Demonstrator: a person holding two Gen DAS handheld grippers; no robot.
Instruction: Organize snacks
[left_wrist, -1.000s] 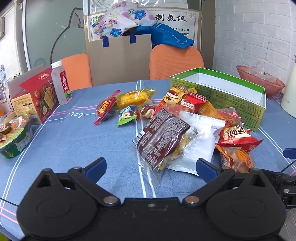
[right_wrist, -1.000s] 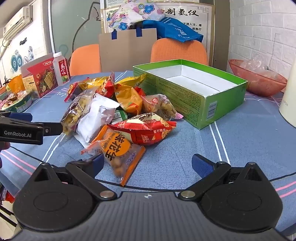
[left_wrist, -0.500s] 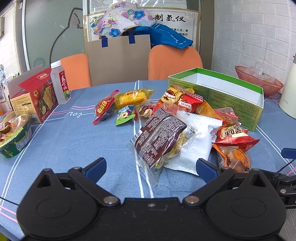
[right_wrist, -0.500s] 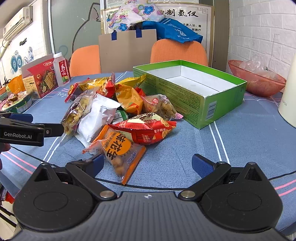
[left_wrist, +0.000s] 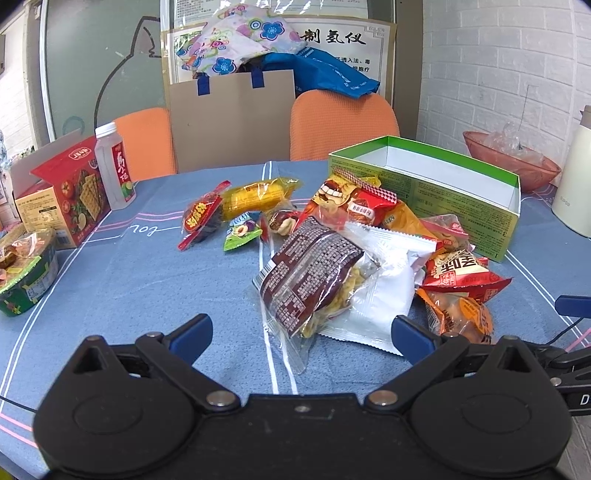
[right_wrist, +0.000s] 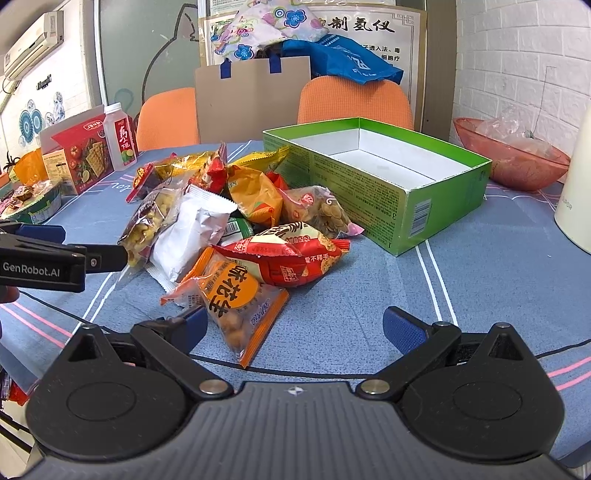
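Both your grippers have their blue-padded fingers spread wide with nothing between them. Your left gripper hovers low at the near edge of the blue tablecloth, just short of a clear packet with a dark brown printed label, which lies partly on a plain white foil packet. Your right gripper sits to the right, its left finger just beside the orange peanut packet; touching or not, hard to tell from this angle.

Snack pile is mid-table, all loose on the cloth. A red and white crisp bag lies on the far end of the orange packet. Behind it are a clear bag of round biscuits and a yellow-orange bag. Further left, apart from the pile: a yellow corn-print packet, a small red and black packet, and a small green packet.

An open green cardboard box with white inside stands on the right, far side of the pile, nothing visible in it. Far left: a red cracker box and a white plastic bottle. A pink bowl sits far right.
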